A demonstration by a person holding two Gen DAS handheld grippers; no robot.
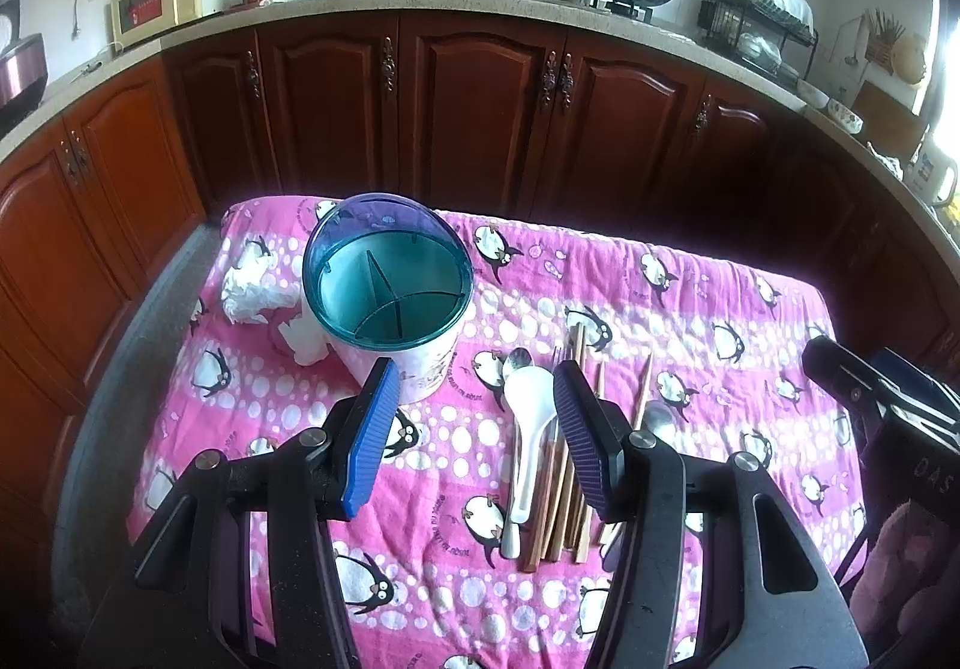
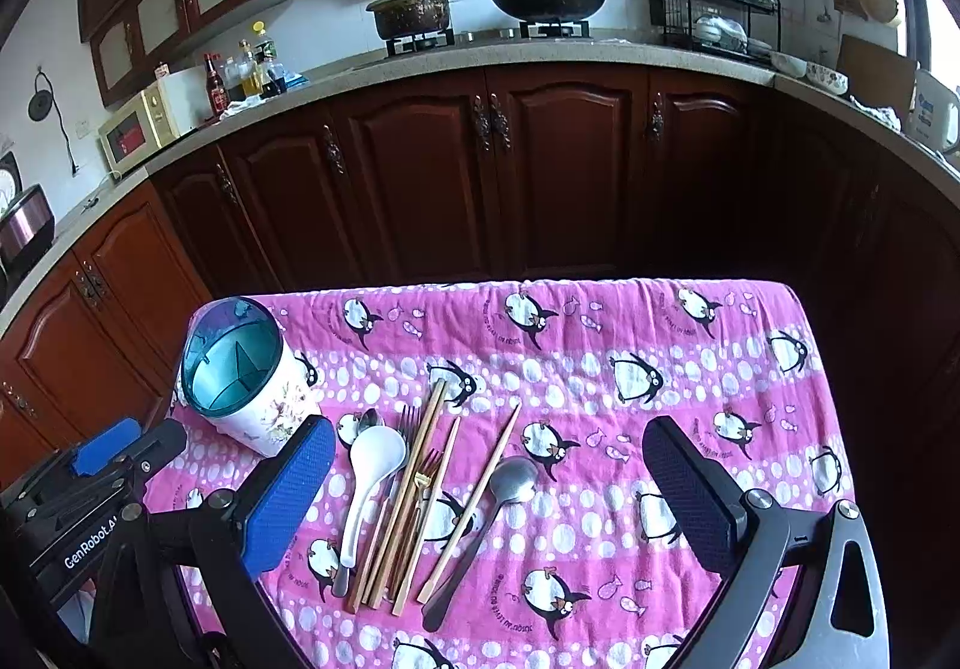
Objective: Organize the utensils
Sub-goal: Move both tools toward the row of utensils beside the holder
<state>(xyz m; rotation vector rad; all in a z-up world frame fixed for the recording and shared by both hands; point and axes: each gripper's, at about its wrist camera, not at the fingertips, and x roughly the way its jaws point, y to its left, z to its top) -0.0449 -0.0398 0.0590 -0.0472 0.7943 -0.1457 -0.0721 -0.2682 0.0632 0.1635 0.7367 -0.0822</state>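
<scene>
- Kitchen setting, dark wood cabinets and a stove behind, with a small table under a pink penguin cloth (image 2: 690, 327) carrying everything.
- Utensil holder (image 2: 240, 375), teal rim with dividers inside, stands upright near the table's far left corner. It looks empty, so I'd say sorting hasn't really started.
- Crumpled tissue (image 1: 249, 288) sits just beside the holder on its left, near the left edge.
- Utensils lie in a loose bunch toward the near edge, left of the middle: a white ceramic spoon (image 2: 366, 483) on the left, a bundle of wooden chopsticks (image 2: 408, 495) touching it, a gold fork (image 2: 423, 474) mixed in among them, and a metal spoon (image 2: 510, 480) on the right side of the bunch with a single chopstick crossing by it.
- Left gripper (image 1: 474, 429) hangs over the left part of the bunch, jaws spread wide with nothing between the pads.
- Right gripper (image 2: 486, 495) hangs over the same pile, jaws also spread wide and empty, the metal spoon roughly below the gap.
- My read: this is the pre-grab step, picking the first piece.
- Next move probably needs one gripper dropping onto a single item, and the metal spoon looks the easiest since it's a bit apart. Chopsticks are packed tight, so grabbing one cleanly could be fiddly.
</scene>
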